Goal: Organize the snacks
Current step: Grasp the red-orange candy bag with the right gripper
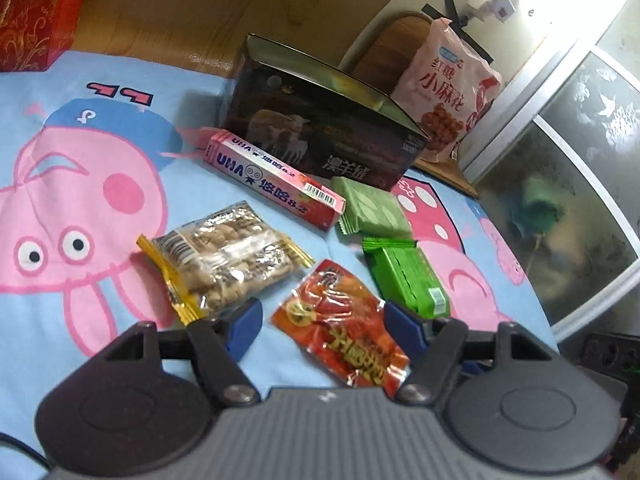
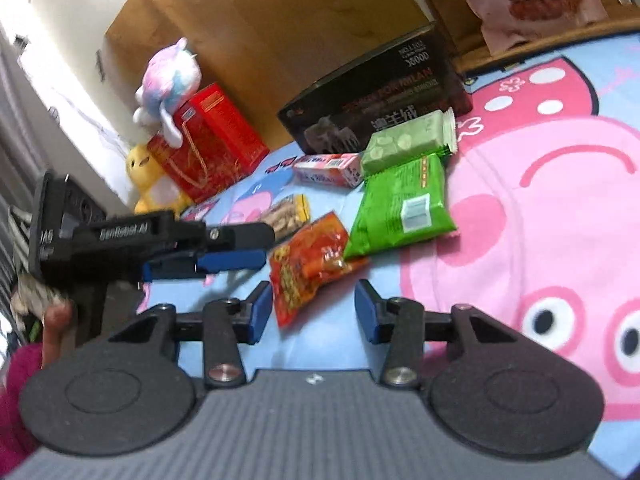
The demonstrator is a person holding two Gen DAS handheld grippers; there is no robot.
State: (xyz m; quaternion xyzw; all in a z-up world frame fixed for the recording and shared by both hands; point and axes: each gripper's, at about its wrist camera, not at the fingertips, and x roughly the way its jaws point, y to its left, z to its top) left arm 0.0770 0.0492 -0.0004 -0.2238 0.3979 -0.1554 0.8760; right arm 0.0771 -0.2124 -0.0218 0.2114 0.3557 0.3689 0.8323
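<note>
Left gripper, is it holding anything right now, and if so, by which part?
Nothing is held. The left gripper is open, its fingers astride the red snack packet lying on the sheet; the pads do not press it.

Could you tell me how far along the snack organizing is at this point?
Nothing looks put away yet: what shows of the open dark box holds no snacks. In hand: the left gripper, open, straddles the red snack packet; the right gripper is open and empty. Left: that packet, the biscuit pack, pink box, pale green packet and bright green packet, all loose on the sheet.
</note>
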